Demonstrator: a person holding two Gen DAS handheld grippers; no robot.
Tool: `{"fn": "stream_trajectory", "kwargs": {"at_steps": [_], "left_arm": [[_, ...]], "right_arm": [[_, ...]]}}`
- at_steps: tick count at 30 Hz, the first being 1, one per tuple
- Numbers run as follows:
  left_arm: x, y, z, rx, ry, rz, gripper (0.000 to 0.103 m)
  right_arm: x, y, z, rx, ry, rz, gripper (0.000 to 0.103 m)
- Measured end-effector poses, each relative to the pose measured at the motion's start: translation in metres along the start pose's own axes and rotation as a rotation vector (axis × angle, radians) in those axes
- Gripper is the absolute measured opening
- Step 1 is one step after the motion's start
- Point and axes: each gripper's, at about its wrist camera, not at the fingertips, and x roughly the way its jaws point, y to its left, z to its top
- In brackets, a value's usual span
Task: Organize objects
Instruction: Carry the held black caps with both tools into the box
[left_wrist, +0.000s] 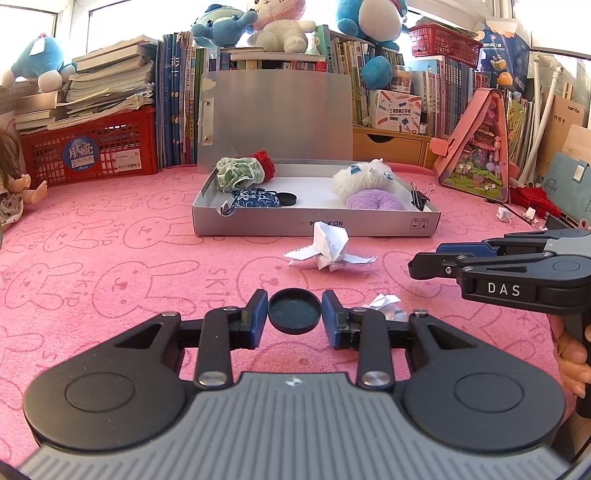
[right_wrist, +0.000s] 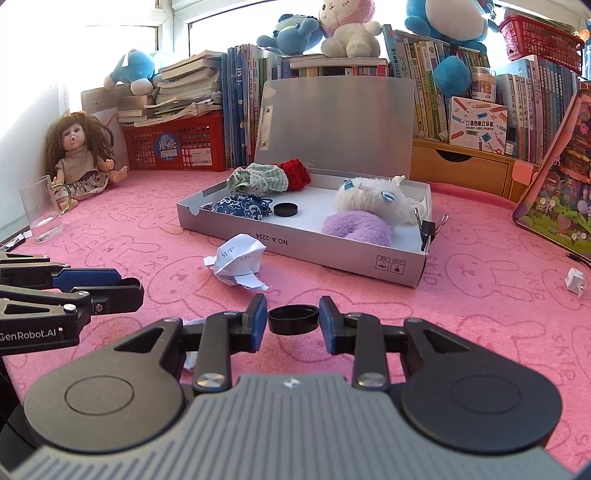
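My left gripper (left_wrist: 294, 312) sits low, jaws parted, pads flanking a black cap (left_wrist: 294, 311). My right gripper (right_wrist: 293, 319) likewise brackets another black lid (right_wrist: 293, 319), jaws parted.

Doll (left_wrist: 9, 181) cut off by left edge in left wrist view; only hair, one arm and a foot show. Crumpled paper (right_wrist: 190, 354) mostly hidden behind right claw's finger. Left claw (right_wrist: 127, 286) seen side-on, gap between fingers unreadable. Print on paper ball (right_wrist: 238, 264) too small to read.
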Motion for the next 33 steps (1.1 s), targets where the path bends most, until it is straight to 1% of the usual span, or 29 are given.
{"fn": "stream_trajectory", "kwargs": {"at_steps": [6,14,20,27,33], "left_arm": [[0.001,0.003,0.007,-0.002,-0.015,0.006,0.037],[0.011,0.004,0.028,0.005,-0.045,0.005,0.037],[0.026,0.003,0.050,0.016,-0.069,0.002,0.037],[0.048,0.005,0.078,-0.008,-0.094,-0.002,0.037],[0.074,0.007,0.096,-0.027,-0.104,0.002,0.037]], "right_arm": [[-0.001,-0.002,0.004,0.013,-0.008,-0.016,0.036],[-0.001,-0.008,0.012,0.030,-0.021,-0.048,0.036],[0.003,-0.016,0.025,0.044,-0.033,-0.077,0.036],[0.014,-0.027,0.044,0.077,-0.054,-0.104,0.036],[0.029,-0.039,0.060,0.111,-0.055,-0.113,0.036]]}}
